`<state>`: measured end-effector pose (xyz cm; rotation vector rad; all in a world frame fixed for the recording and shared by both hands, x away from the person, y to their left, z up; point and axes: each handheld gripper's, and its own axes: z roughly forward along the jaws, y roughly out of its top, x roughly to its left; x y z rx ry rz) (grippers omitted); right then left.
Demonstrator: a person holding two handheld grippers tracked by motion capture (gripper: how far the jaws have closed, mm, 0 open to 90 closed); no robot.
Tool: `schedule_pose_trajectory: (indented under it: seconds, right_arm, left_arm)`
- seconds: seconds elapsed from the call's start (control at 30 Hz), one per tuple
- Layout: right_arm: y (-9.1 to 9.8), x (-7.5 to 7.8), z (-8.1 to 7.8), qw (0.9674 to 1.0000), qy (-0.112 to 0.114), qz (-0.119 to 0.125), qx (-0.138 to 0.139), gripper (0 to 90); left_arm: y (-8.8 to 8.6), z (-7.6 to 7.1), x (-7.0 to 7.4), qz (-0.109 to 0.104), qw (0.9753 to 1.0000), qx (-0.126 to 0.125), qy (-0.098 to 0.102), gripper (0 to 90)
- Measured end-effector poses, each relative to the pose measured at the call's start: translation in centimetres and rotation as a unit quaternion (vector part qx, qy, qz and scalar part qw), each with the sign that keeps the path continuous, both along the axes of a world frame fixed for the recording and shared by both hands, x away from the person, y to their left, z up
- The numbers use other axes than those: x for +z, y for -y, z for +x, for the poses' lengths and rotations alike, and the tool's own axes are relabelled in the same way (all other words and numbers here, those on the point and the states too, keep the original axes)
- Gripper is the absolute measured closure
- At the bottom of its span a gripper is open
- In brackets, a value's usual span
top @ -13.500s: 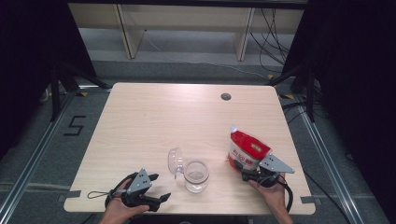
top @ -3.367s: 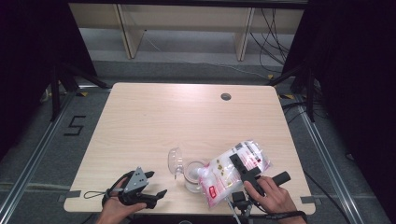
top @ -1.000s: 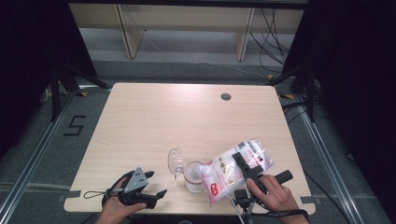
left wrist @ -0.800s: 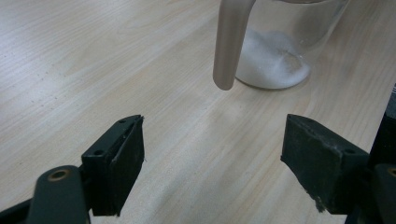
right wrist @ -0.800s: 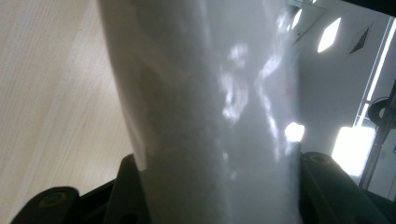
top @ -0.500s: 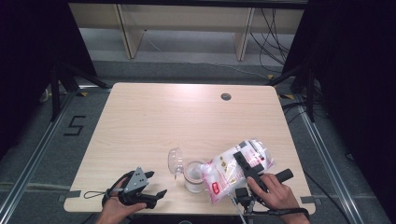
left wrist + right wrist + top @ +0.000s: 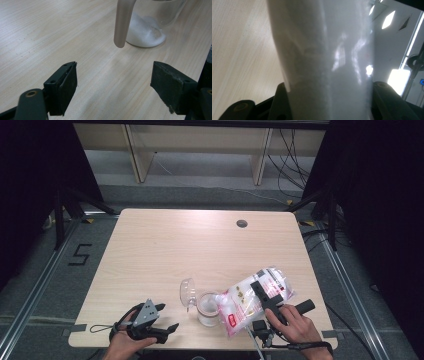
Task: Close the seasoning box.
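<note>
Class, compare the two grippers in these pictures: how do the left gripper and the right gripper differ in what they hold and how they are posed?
The right gripper is shut on the plastic bag, tilting it toward the glass jug; the left gripper is open with nothing between its jaws. The right gripper is raised above the table with the bag; the left gripper sits low near the table's front edge, pointing at the jug. Both are black, two-jawed and hand-held.

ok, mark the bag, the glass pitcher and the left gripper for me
bag (image 7: 245, 302), high view, on its clear middle
glass pitcher (image 7: 207, 309), high view, on its body
left gripper (image 7: 113, 85), left gripper view, midway between its open jaws
</note>
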<state>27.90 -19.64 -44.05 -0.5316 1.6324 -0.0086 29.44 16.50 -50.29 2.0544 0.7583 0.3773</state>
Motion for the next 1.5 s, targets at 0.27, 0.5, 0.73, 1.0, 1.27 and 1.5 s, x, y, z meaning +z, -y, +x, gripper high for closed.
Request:
schedule_pose_trajectory:
  seconds: [0.27,0.5,0.73,1.0,1.27,1.5]
  right_arm:
    - [-0.51,0.29,-0.61,0.9996,0.014,-0.001,0.026,58.9]
    - [-0.58,0.47,-0.56,0.9991,0.021,-0.009,0.036,59.5]
    - [-0.37,0.25,-0.59,0.9998,0.007,0.0,0.019,60.2]
    - [-0.37,0.18,-0.58,0.9998,0.006,0.002,0.019,61.1]
    - [-0.44,-0.02,-0.41,0.9998,0.0,-0.006,0.02,61.9]
    - [-0.41,-0.22,-0.4,0.9999,0.003,-0.008,0.015,62.8]
  left_arm:
    - [-0.02,0.0,0.01,0.001,1.0,-0.002,0.001,20.8]
    - [-0.02,-0.01,0.01,0.0,1.0,-0.001,-0.001,20.8]
    - [-0.05,0.02,0.03,0.003,1.0,-0.002,0.001,20.8]
    - [0.05,-0.02,-0.01,-0.004,1.0,0.0,0.001,20.8]
    - [-0.13,0.08,0.06,0.011,0.9999,-0.003,0.003,20.8]
    - [0.01,-0.01,-0.01,-0.001,1.0,0.0,0.0,20.8]
